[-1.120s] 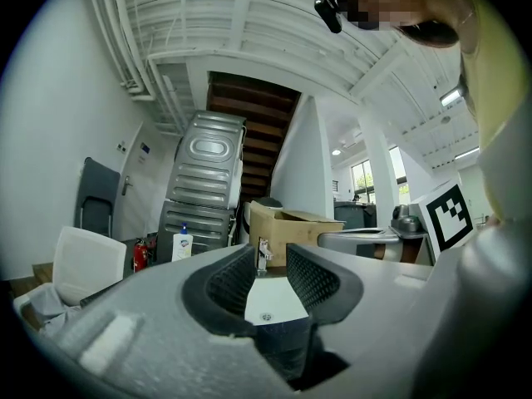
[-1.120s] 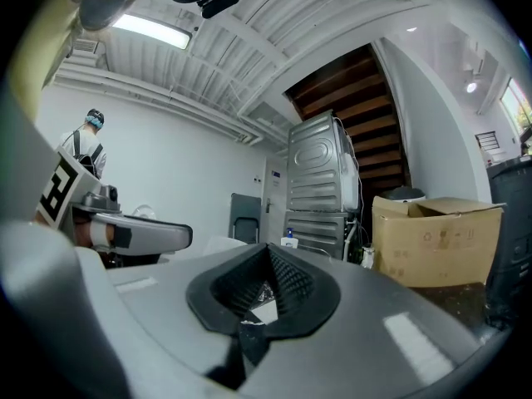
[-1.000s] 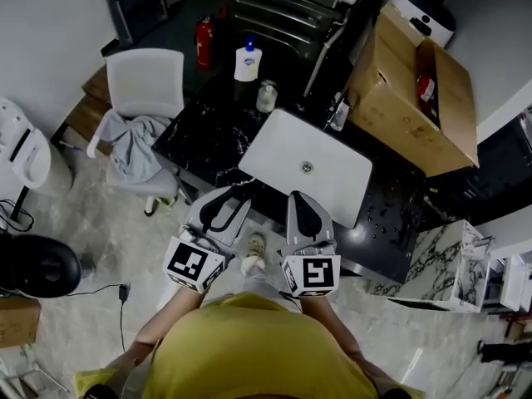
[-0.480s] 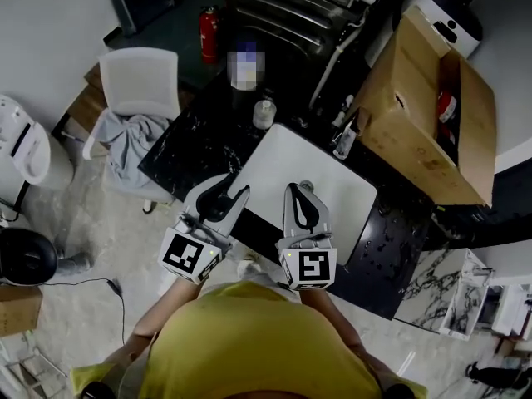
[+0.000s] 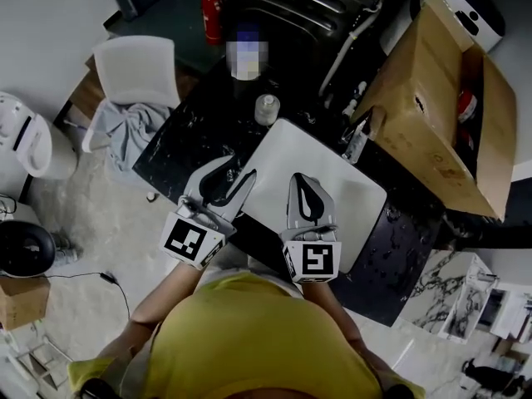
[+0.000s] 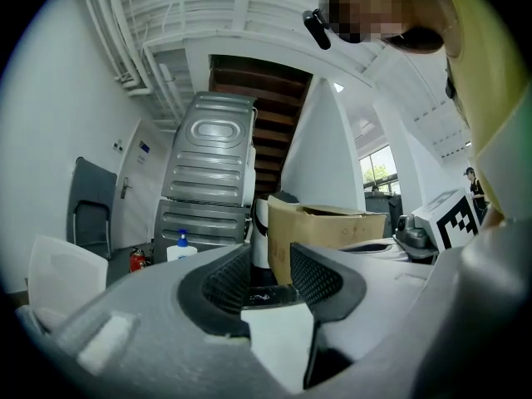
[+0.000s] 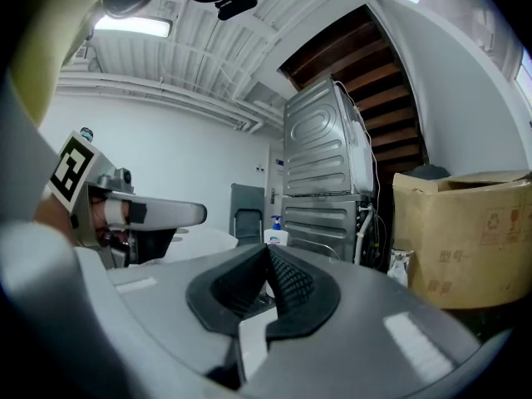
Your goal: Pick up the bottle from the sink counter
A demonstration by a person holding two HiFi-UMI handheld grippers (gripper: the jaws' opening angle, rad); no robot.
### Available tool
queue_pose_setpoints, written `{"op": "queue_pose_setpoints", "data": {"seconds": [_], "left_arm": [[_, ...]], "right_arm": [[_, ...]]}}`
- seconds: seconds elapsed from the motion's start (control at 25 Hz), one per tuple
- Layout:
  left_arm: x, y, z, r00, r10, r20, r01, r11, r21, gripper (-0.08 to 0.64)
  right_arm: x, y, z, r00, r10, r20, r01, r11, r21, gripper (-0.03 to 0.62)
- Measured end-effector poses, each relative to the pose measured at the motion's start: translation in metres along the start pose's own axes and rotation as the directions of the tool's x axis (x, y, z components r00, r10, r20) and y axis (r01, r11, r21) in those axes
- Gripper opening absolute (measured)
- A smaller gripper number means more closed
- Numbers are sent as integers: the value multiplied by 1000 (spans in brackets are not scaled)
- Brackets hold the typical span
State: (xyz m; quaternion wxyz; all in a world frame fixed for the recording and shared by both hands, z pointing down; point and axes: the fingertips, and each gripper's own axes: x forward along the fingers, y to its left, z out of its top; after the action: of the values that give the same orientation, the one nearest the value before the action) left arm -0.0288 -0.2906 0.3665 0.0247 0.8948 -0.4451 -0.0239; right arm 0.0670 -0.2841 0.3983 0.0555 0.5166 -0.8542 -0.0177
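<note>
The left gripper [image 6: 268, 260] holds its fingers spread. They have just been opening wider, and nothing sits between them; only the far room shows through the gap. The right gripper [image 7: 268, 253] has its fingers pressed together at the tips, pinching nothing.

There are two grippers and one each of bottle, jar, sink, cardboard box, fire extinguisher and chair. The bottle [image 6: 181, 248], white with a blue pump, stands at the far end of the black tabletop [image 5: 187, 144], at 12 o'clock from the left gripper and well apart from both grippers. The jar [image 5: 266, 108] stands near the bottle, at its 5 o'clock, just beyond the white sink [image 5: 332, 181]. The cardboard box [image 5: 432, 106] lies at 2 o'clock from the right gripper. The fire extinguisher [image 5: 213, 15] and the chair [image 5: 133, 69] are at 11 and 10 o'clock.

Since a second ago, both grippers have come further in over the tabletop, and the right one now reaches over the sink.

The head view blurs the bottle, while both gripper views show it plainly. The jar shows in the head view alone.
</note>
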Motion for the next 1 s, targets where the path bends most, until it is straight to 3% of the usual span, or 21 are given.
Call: {"op": "queue_pose_setpoints", "data": {"seconds": [0.64,0.84,1.0], "left_arm": [[59,46,-45,992,-101,-71,100,995,-10,213],[77,56,-65,987,-115,-113,116,993,3,243],[90,64,-78,986,-105,-132,105,994,-5,264]], "right_arm": [[46,-16,-19,997,-74,-35,74,997,-6,2],[64,-22,-24,995,-89,-44,90,995,32,2],[71,-28,-41,994,-89,-68,90,996,10,2]]}}
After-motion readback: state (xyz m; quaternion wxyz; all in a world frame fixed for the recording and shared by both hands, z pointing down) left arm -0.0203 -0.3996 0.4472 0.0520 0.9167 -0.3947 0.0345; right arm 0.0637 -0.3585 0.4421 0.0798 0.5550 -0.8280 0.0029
